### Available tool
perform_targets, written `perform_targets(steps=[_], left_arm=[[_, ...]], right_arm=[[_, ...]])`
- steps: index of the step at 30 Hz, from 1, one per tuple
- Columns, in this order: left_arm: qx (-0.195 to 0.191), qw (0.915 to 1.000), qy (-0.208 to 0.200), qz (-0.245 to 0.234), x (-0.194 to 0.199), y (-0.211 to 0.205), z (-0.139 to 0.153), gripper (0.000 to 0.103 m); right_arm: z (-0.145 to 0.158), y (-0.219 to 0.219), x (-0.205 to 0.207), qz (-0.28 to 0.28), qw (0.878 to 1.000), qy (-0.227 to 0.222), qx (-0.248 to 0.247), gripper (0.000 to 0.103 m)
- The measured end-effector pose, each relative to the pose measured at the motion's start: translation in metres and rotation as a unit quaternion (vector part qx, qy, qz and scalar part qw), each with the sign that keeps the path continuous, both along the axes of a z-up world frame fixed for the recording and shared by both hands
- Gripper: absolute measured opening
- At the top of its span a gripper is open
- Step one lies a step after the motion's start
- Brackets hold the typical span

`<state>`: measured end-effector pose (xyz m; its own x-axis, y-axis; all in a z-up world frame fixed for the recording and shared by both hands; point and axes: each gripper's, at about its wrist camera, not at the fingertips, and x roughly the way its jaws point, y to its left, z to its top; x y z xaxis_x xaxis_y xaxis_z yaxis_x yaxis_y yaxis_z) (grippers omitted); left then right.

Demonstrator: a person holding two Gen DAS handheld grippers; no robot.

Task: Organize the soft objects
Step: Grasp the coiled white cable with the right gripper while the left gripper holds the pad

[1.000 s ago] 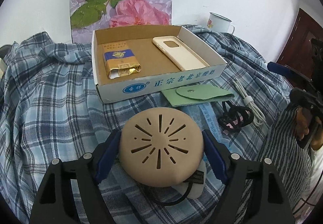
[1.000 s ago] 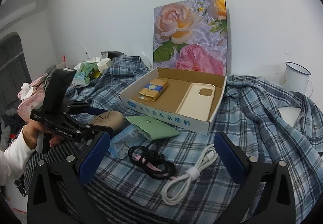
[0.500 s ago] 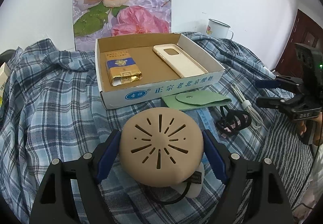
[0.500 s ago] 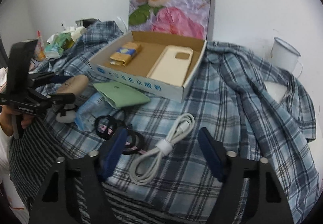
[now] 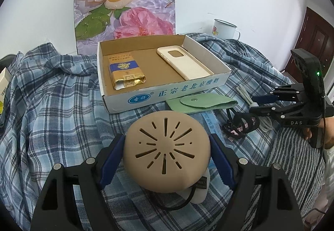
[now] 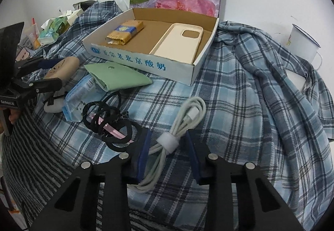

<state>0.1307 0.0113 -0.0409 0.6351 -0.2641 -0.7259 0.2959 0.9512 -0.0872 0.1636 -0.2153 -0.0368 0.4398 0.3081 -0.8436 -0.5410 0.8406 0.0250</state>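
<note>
My left gripper [image 5: 167, 138] is shut on a tan domed piece with slits [image 5: 167, 149], held low over the plaid cloth; a black cord and a white part hang beneath it. In the right wrist view, my right gripper [image 6: 167, 133] points down over a coiled white cable [image 6: 187, 116]. Its jaws are closing with the cable's strapped middle between the blue pads [image 6: 144, 153], and a small gap still shows. Black hair ties [image 6: 108, 120] lie just left of it. A green pouch [image 5: 200, 101] rests before the cardboard box [image 5: 167, 93], which holds a cream phone case [image 5: 185, 64] and a gold-blue packet [image 5: 125, 72].
A pale blue tissue pack [image 6: 79, 93] lies between the pouch and the hair ties. A white enamel mug [image 6: 302, 43] stands at the far right by the wall. A floral board [image 5: 125, 1] leans behind the box. Cartons and clutter [image 6: 54, 28] sit at the far left.
My right gripper dropped and tipped down over the white cable, and its jaws narrowed around it. The left gripper stayed put with the tan dome.
</note>
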Motion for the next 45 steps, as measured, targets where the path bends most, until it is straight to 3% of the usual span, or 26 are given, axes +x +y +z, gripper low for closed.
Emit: perform_targets(steps=[3,7,16,28,39,45], left_arm=[[-0.001,1.0,0.001,0.001,0.0,0.0,0.0,0.082],[-0.001,1.0,0.001,0.0,0.0,0.0,0.0,0.082],[-0.001,1.0,0.0,0.001,0.0,0.001,0.001,0.082],[-0.006,0.9999,-0.005,0.006,-0.001,0.004,0.003,0.082],[-0.018,0.9994,-0.022,0.018,-0.005,0.01,0.012,0.082],[-0.019,0.9982,-0.053,0.02,-0.012,0.01,0.028,0.082]], right_arm=[[-0.002,0.007,-0.002,0.005,1.0,-0.006,-0.017,0.03],[-0.001,0.007,-0.004,0.002,1.0,-0.015,-0.02,0.019],[0.006,0.015,-0.016,0.009,0.997,-0.062,-0.048,0.019],[0.022,0.008,-0.025,0.004,0.995,-0.1,-0.017,0.019],[0.048,0.0,-0.042,-0.003,0.986,-0.166,0.022,0.019],[0.055,0.007,-0.047,0.014,0.985,-0.172,0.029,0.019]])
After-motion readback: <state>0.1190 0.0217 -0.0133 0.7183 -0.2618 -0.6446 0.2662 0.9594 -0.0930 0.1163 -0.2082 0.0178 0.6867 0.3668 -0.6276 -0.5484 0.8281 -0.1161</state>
